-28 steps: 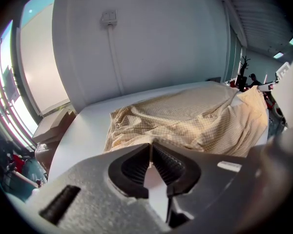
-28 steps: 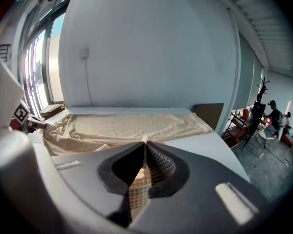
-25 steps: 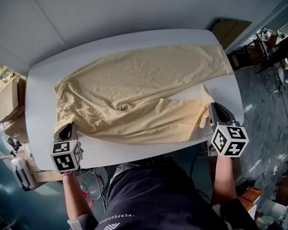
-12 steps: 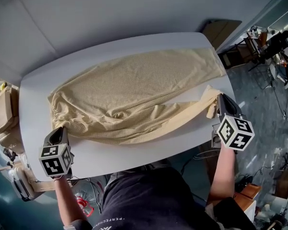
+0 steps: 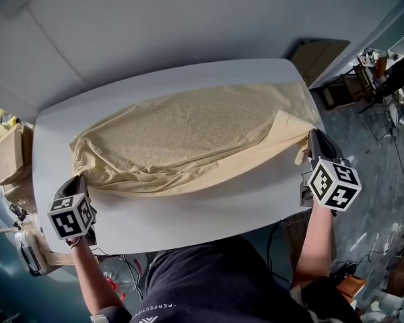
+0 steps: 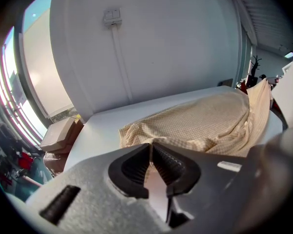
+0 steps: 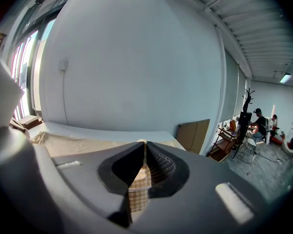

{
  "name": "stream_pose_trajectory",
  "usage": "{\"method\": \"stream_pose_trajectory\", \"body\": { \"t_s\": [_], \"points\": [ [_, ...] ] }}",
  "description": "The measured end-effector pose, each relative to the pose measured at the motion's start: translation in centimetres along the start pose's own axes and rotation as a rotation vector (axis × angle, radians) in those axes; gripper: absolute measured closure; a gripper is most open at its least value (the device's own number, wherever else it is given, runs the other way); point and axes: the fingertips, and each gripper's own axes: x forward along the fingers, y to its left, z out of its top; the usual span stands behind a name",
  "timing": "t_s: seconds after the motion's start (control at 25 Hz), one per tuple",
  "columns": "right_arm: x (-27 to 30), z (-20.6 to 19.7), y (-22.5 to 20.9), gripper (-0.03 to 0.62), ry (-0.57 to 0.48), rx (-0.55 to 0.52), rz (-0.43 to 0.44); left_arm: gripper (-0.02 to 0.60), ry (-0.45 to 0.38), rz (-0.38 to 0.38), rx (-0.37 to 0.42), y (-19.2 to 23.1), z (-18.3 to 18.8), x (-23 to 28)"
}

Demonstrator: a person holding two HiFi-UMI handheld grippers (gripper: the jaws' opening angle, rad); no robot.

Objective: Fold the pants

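— How do the pants look?
— The pale yellow checked pants (image 5: 188, 136) lie lengthwise across the rounded white table (image 5: 188, 214), bunched at nine o'clock. My left gripper (image 5: 78, 180) pinches that end. My right gripper (image 5: 314, 137) pinches the lifted hem at three.
— Around them?
— A brown cardboard box (image 5: 10, 155) sits at nine, off the table.

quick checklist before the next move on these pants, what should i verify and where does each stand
1. Grip of right gripper on the cuff: ok, checked cloth is pinched between its jaws.
2. Grip of left gripper on the waist end: ok, jaws closed on pale cloth.
3. Bare table beyond the pants for the fold to land: ok.
4. Waist end smooth: not ok, cloth is bunched near the left gripper.
5. Lifted leg lined up with the far leg: cannot tell, the cuff curls over.
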Motion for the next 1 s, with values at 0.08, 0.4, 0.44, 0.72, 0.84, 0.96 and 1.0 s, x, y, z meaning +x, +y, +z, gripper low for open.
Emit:
{"method": "stream_pose_trajectory", "body": {
  "t_s": [0.08, 0.4, 0.44, 0.72, 0.84, 0.96, 1.0],
  "points": [
    [0.5, 0.3, -1.1, 0.58, 0.0, 0.002, -0.007, 0.555, -0.002, 0.022, -0.008, 0.4, 0.6, 0.2],
    [3.7, 1.9, -3.5, 0.579, 0.002, -0.005, -0.007, 0.555, -0.004, 0.044, -0.025, 0.5, 3.3, 2.3],
    [4.4, 2.1, -3.5, 0.579, 0.005, -0.009, -0.004, 0.555, -0.004, 0.042, -0.029, 0.4, 3.6, 2.7],
    [9.1, 2.4, -3.9, 0.579, 0.055, -0.032, 0.0, 0.554, 0.0, 0.043, -0.082, 0.4, 6.0, 4.8],
    [10.3, 2.7, -3.9, 0.579, 0.06, -0.027, 0.003, 0.554, 0.011, 0.053, -0.087, 0.4, 6.5, 5.8],
    [10.7, 3.2, -4.2, 0.579, 0.054, -0.015, -0.005, 0.552, 0.018, 0.056, -0.079, 0.1, 6.9, 6.7],
    [10.5, 3.3, -4.4, 0.579, 0.051, -0.013, -0.011, 0.552, 0.02, 0.054, -0.075, -0.1, 7.0, 7.0]
  ]
}}
